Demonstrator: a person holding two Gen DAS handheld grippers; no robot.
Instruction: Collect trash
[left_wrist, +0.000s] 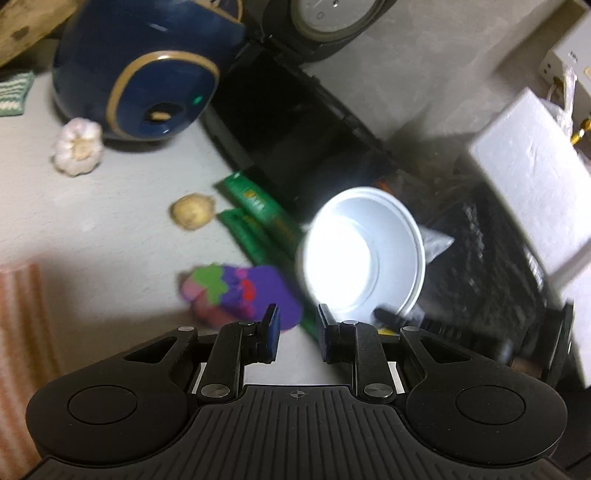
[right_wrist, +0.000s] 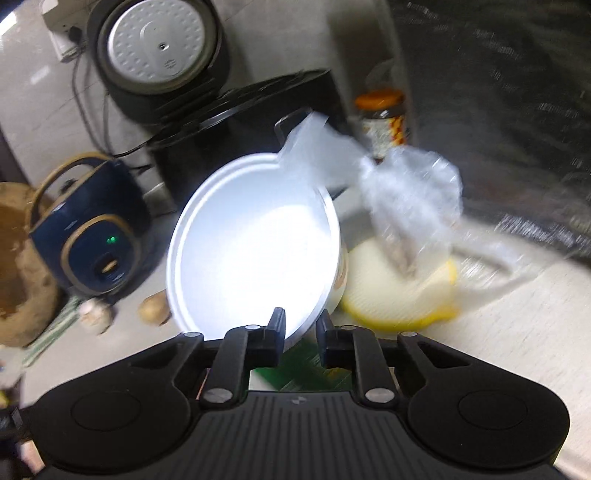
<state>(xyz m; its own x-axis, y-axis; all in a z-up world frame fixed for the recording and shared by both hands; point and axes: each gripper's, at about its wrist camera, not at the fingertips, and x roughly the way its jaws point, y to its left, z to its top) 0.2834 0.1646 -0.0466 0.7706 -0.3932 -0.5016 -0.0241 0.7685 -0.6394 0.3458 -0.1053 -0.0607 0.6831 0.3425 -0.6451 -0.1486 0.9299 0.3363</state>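
Both views are smeared by motion, so edges and small details are soft. In the right wrist view the right gripper (right_wrist: 300, 325) has its jaws drawn close on the near rim of a white paper cup (right_wrist: 255, 243), the rim running between the pads; the cup is tipped with its mouth toward the camera, and its glaring inside hides any contents. A crumpled clear plastic bag (right_wrist: 402, 192) stands just beside the cup's far rim, its lower end blurred over a yellow-edged round thing (right_wrist: 406, 299) on the counter (right_wrist: 498, 350); whether the bag touches the cup I cannot tell. Behind are a jar with an orange lid (right_wrist: 382, 118), its label unreadable, and an open rice cooker (right_wrist: 159, 48).

In the left wrist view the left gripper (left_wrist: 297, 319) has its jaws partly spread with nothing between them. The cup (left_wrist: 360, 251) shows ahead, a dark fingertip (left_wrist: 391, 315) at its lower rim. A garlic bulb (left_wrist: 78, 146), a small potato (left_wrist: 192, 211), green packets (left_wrist: 258, 218) half covered by the cup and a purple patterned cloth item (left_wrist: 243, 293) lie on the counter, beside a navy appliance (left_wrist: 147, 74) cut off at the top.
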